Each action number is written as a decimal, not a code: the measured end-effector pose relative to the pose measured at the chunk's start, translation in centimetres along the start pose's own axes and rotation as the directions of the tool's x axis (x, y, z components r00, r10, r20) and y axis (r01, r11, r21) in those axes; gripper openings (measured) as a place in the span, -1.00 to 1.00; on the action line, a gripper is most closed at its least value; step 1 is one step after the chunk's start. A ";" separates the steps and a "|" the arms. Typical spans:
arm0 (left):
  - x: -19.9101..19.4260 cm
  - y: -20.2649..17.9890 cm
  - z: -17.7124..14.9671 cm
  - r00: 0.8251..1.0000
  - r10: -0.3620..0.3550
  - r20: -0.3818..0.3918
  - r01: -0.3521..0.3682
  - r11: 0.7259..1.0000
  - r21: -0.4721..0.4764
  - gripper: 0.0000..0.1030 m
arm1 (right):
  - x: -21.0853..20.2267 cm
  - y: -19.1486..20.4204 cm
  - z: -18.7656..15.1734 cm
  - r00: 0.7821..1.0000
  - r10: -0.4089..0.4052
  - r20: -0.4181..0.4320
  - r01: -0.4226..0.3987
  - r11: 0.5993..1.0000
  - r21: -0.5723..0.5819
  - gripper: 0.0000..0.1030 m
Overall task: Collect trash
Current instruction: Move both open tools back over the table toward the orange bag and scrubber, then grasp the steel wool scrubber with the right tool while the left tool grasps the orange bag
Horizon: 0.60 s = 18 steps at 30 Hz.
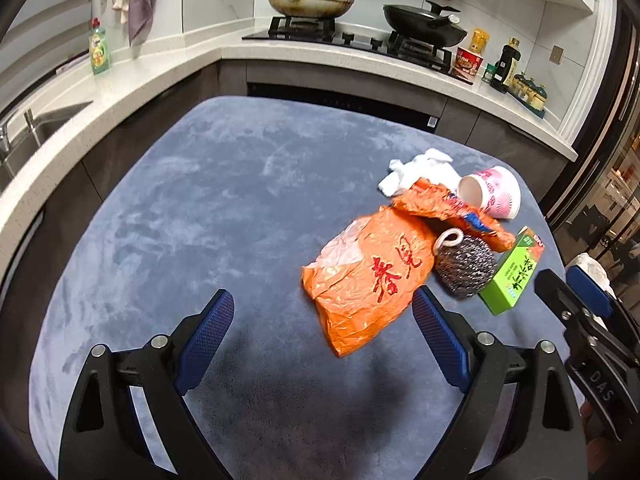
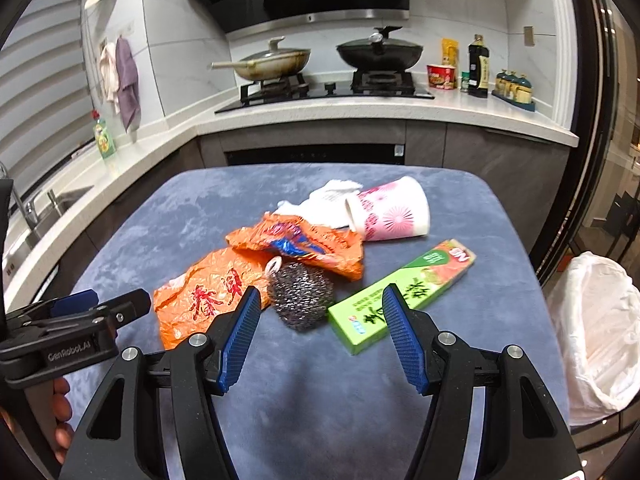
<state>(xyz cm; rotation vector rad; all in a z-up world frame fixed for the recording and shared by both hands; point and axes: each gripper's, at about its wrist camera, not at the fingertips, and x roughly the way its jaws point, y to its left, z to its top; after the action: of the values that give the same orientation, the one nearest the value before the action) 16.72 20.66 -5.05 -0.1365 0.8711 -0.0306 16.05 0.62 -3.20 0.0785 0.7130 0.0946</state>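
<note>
Trash lies heaped on the table (image 2: pixel 168 216); both grippers hover empty, jaws apart. The right gripper (image 2: pixel 320 336) should straddle the scourer (image 2: pixel 300 294), probably clear of the orange bag (image 2: pixel 200 296), then carry it to the bin liner (image 2: pixel 600 340).

A crumpled orange plastic bag with red characters (image 2: pixel 208 300) lay flat at the near left of the cluster. Overlapping its far edge was a crinkled orange and blue snack wrapper (image 2: pixel 300 244). A round grey steel-wool scourer with a white loop (image 2: pixel 300 296) sat just against both. To its right lay a long green carton (image 2: pixel 404 296), angled near-left to far-right. Farther back, a white paper cup with pink flowers (image 2: pixel 390 212) lay on its side, mouth leftward, touching a crumpled white tissue (image 2: pixel 324 200).
</note>
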 end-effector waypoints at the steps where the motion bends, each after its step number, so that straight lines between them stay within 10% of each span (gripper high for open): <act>1: 0.3 0.0 0.0 1.000 -0.001 -0.005 0.001 1.000 -0.001 0.68 | 0.3 0.1 0.0 1.000 0.001 -0.004 -0.001 1.000 -0.003 0.19; 18: 3.7 0.5 -0.1 0.998 -0.032 -0.056 0.031 0.999 -0.021 0.68 | 6.9 2.8 0.3 0.996 -0.012 -0.085 0.005 0.997 -0.081 0.19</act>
<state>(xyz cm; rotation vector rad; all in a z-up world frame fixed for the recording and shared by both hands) 19.05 20.87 -8.00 -0.1684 0.9260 -0.0554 21.28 4.17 -7.19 -0.0056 0.7940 0.1189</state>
